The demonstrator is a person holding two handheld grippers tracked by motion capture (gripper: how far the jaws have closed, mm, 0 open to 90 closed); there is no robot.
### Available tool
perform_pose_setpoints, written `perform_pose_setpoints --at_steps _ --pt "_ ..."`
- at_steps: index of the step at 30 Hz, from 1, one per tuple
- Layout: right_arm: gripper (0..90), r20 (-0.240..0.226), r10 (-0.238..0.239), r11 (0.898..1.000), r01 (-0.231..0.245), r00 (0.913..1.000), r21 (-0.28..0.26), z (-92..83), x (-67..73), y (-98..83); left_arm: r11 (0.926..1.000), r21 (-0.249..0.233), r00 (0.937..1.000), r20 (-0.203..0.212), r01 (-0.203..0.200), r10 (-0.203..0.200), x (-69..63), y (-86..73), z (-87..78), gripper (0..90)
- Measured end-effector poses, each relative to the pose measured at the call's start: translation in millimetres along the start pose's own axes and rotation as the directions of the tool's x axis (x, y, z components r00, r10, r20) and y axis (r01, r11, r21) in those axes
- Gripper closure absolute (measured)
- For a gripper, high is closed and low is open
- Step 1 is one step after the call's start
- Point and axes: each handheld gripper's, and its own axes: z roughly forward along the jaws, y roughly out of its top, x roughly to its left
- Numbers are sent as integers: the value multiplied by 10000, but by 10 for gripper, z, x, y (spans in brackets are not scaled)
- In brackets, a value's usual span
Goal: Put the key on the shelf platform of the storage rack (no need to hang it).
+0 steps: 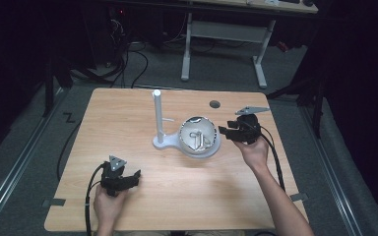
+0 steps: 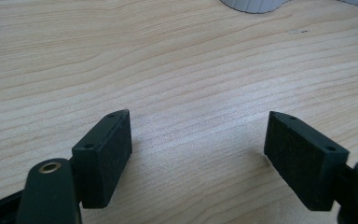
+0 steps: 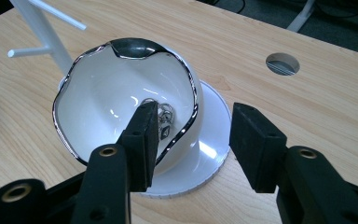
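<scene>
A white bowl with a wavy silver rim sits tilted on the round white base of a stand with an upright pole. Small shiny metal pieces lie inside the bowl. My right gripper is at the bowl's right side, open. In the right gripper view its jaws straddle the rim: one over the inside, one outside above the base disc, neither pad pressing. My left gripper rests at the front left, open over bare wood.
The wooden table has a round cable hole behind the bowl. The pole carries thin side pegs. Cables trail from both grippers toward the front edge. A desk frame stands on the floor beyond the table.
</scene>
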Motion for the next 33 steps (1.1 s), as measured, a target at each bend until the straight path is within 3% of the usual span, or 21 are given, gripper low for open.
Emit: perform_pose_setpoints --at_steps 8,17,33 --pt "526 33 -22 9998 22 10000 -180 -80 -17 -32 10000 -9 10000 -1 -20 20 0 -1 1 236" --pt "525 159 433 9988 -429 9989 -224 -163 -128 -130 10000 -19 10000 -10 -27 27 -1 -5 1 237" --pt "524 110 596 9972 -591 9982 -468 -354 -167 -245 10000 -34 10000 -23 -29 29 -1 -6 2 237"
